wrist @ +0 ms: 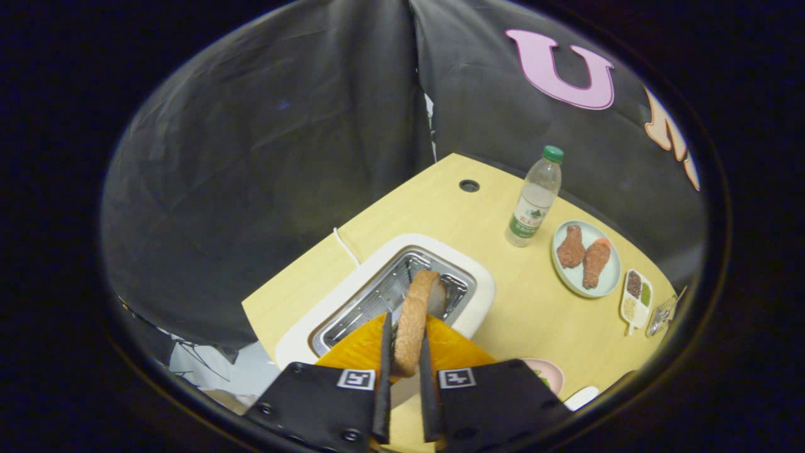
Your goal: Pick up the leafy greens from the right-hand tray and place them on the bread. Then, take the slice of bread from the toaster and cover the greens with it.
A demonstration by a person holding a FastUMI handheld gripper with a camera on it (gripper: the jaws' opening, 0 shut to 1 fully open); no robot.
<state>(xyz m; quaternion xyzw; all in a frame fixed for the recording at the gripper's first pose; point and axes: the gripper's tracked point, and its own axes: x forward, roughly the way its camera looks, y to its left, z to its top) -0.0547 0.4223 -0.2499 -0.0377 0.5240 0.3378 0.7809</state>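
While clamped edge-on between both fingers of the tongs [405, 368], slice of bread [415, 321] stands upright above the slot of the toaster [478, 296], lifted clear or nearly so; far end hard to separate from the slot. Gripped by the flat faces, probably so it comes straight up without catching on the wire cage. Looks toasted: brown crust along the top edge, pale crumb showing on the far side. Tongs narrow, pressing on both faces. White toaster sits on the counter [528, 314] below. Beyond the fingers, well apart: water bottle [534, 198], then a plate of drumsticks [585, 258], then a small divided dish [636, 301]. Just beside the right finger, pink plate [550, 374] with a hint of green, likely the target for covering.
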